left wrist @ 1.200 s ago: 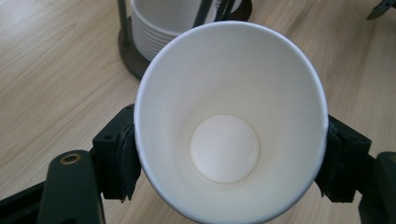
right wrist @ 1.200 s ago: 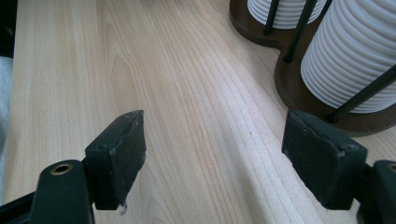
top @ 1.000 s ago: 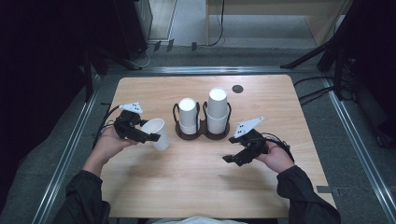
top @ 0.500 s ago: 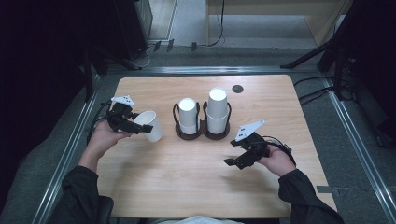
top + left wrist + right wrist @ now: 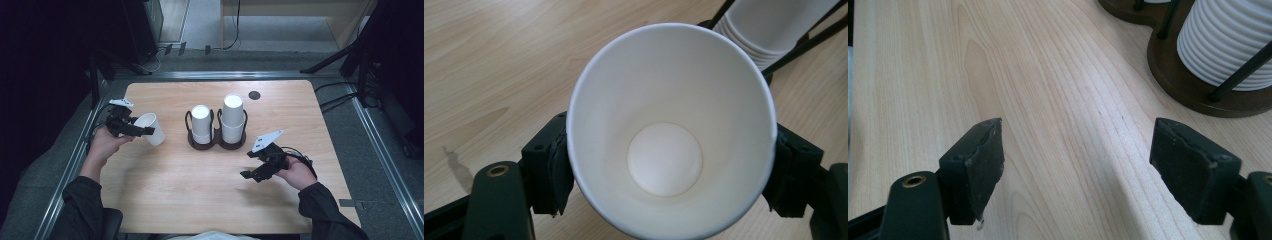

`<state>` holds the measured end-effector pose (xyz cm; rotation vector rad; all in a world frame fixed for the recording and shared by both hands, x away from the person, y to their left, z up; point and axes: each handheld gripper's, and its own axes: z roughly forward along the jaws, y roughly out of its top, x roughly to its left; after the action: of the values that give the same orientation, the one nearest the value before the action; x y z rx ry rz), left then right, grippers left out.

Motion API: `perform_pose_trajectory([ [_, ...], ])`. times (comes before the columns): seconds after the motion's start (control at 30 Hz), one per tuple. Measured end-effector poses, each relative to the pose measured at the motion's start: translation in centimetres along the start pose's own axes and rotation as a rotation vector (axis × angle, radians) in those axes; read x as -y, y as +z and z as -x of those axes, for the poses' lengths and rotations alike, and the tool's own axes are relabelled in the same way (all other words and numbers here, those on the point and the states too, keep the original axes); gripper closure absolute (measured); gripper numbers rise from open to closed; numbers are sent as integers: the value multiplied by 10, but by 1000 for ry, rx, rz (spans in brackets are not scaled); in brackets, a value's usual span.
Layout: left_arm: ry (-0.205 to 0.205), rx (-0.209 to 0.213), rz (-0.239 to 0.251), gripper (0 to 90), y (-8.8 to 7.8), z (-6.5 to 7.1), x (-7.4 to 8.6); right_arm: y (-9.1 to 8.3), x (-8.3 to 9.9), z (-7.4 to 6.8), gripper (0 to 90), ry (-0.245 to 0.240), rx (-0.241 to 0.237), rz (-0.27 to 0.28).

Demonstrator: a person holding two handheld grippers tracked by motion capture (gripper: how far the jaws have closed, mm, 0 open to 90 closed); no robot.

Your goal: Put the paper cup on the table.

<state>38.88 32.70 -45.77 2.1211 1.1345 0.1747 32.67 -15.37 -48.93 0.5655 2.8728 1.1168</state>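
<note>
A white paper cup (image 5: 150, 128) is held on its side above the table's left part, with my left gripper (image 5: 142, 131) shut on it. In the left gripper view the cup (image 5: 669, 150) opens toward the camera, and both pads press its wall just below the rim. A dark two-slot cup holder (image 5: 216, 141) stands mid-table with a short stack of white cups (image 5: 201, 122) and a taller stack (image 5: 233, 116). My right gripper (image 5: 251, 175) is low over the table's right front, and in the right gripper view (image 5: 1078, 165) it stands open over bare wood.
A small dark round hole (image 5: 254, 95) lies in the wooden table (image 5: 200, 190) near the far edge. The holder's base and a ribbed cup stack (image 5: 1228, 45) fill the right gripper view's upper right. A metal frame edges the table.
My left gripper has carried the cup leftward and away from the holder, toward the table's left edge. The right gripper has stayed put.
</note>
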Motion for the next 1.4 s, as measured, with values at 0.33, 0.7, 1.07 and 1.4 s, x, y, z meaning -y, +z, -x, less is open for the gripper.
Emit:
perform_pose_trajectory([
  [0.33,-47,-55,-3,217,2,-12,4,4,0,0,222,5,-5,-5],
  [0.7,-83,-96,-15,210,7,-23,9,5,-1,0,222,12,-9,-2],
  [1.07,-112,-139,-14,200,6,-30,14,5,0,1,222,15,-5,-3],
  [1.4,-89,-139,-28,190,10,-26,14,6,-1,0,222,11,-6,-4],
])
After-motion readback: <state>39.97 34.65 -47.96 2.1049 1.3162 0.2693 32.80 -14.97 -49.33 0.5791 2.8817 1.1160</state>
